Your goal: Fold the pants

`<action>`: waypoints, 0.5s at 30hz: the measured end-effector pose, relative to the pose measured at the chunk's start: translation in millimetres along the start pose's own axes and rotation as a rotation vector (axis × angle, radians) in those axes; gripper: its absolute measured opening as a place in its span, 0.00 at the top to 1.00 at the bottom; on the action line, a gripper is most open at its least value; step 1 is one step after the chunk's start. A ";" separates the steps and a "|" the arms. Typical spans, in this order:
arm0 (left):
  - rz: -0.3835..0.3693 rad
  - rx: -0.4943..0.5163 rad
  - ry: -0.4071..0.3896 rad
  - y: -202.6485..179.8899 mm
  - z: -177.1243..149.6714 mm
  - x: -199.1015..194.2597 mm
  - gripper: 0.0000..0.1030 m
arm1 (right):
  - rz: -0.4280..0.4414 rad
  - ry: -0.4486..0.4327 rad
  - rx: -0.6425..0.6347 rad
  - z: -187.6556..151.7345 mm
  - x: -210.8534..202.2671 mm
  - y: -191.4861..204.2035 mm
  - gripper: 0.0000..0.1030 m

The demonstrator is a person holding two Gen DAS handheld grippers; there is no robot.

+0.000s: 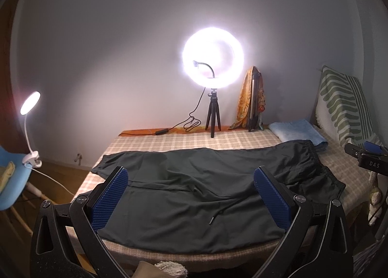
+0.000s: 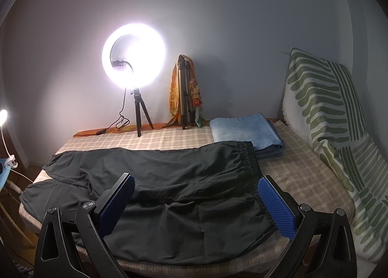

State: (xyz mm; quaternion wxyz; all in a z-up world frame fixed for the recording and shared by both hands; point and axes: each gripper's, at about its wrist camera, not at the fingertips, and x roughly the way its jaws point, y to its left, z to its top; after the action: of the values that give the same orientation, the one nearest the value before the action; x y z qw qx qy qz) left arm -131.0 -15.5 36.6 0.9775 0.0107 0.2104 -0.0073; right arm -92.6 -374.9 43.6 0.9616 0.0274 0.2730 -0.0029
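Both grippers, left gripper [image 1: 191, 182] and right gripper [image 2: 196, 189], hover wide open and empty, dark pants [image 1: 206, 193] spread between their fingers, ready for folding.

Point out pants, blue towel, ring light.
pants [image 2: 169, 181], right wrist view, mid fabric.
blue towel [image 2: 245, 130], right wrist view, top face.
ring light [image 1: 213, 57], left wrist view, glowing ring.
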 end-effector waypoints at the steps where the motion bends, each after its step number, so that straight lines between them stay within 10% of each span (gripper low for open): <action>1: 0.001 0.000 -0.002 -0.4 -0.3 -1.1 0.00 | -0.002 -0.003 -0.001 0.2 -1.1 0.3 0.00; 15: 0.005 -0.007 0.006 2.2 -1.3 0.1 0.00 | -0.007 -0.002 -0.007 1.4 2.1 3.8 0.00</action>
State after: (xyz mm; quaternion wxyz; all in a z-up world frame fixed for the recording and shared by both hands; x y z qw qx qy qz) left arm -131.4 -13.3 35.4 0.9770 0.0080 0.2131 -0.0040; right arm -90.0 -371.1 43.8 0.9620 0.0229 0.2721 -0.0053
